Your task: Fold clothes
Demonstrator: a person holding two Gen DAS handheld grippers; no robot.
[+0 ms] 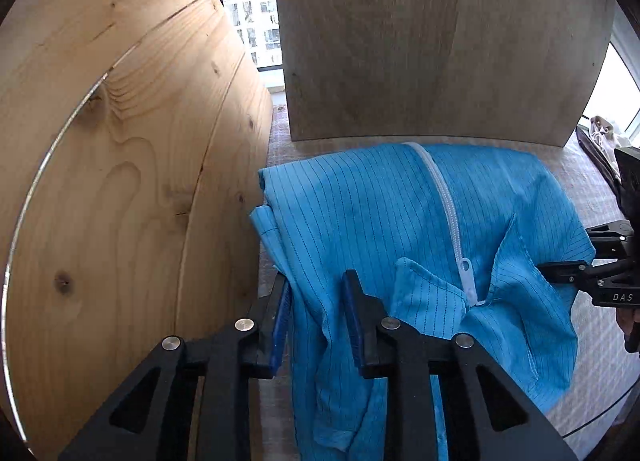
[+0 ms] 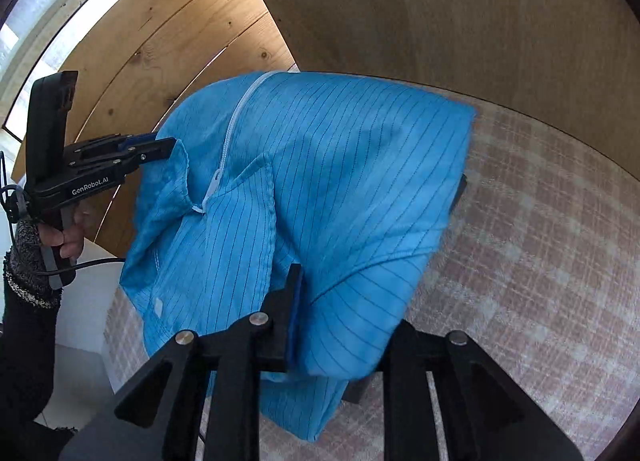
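Both grippers, left (image 1: 316,317) and right (image 2: 372,301), clamp blue jacket (image 1: 400,213) cloth; it hangs between them over the table (image 2: 540,221), zipper (image 1: 448,201) running away from the jaws.

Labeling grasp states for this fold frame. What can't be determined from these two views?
- Right wrist view: right gripper's far finger, hidden under blue garment.
- Left wrist view: garment hem, cut off by the bottom edge behind the left gripper.
- Either view: whether sleeves are tucked underneath.
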